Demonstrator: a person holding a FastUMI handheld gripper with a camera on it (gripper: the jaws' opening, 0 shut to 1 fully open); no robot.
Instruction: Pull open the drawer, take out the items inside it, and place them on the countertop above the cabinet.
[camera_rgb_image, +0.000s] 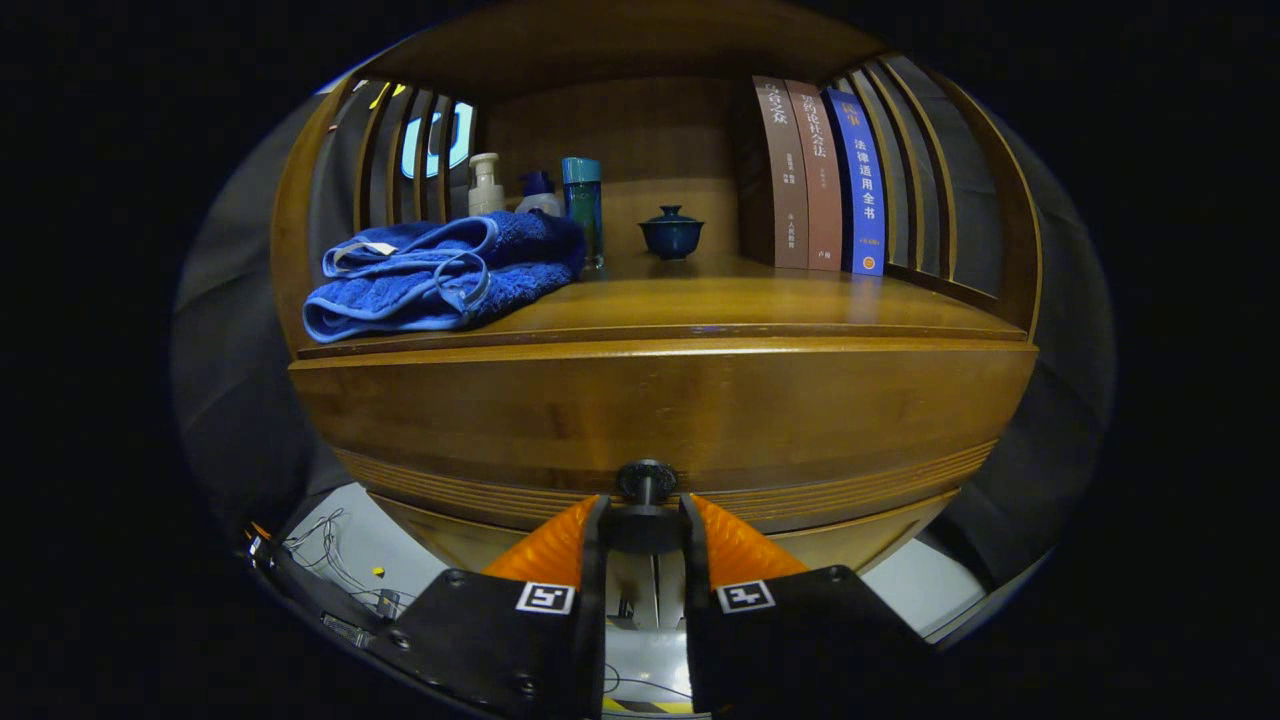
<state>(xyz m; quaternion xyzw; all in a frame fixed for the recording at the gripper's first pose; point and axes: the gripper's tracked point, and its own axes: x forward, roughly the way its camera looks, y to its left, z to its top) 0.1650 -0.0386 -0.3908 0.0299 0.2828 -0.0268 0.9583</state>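
At lower centre of the frame the gripper (645, 520) closes its jaws around the dark knob (645, 482) of the drawer (660, 420), the two fingers (555, 545) flanking the knob's base and appearing to press on it from either side, the gap between them narrowed to little more than the knob's width. The grip sits square and level with the drawer front, which suggests a straight pull is intended, the knob being the only purchase on the broad wooden face. The drawer looks shut or barely moved, and its contents are hidden, so the first step of the task is in hand. Above it, across the middle of the frame, runs the worktop (760, 300) where the items are to go; its right and centre are bare, leaving room. At left centre a folded blue towel (440, 270) lies near the worktop's front edge, with a pump bottle (486, 182) and a teal bottle (582, 205) behind it. A small lidded cup (671, 233) stands at the back, centre, and three books (820, 175) stand upright at upper right against the slatted side.
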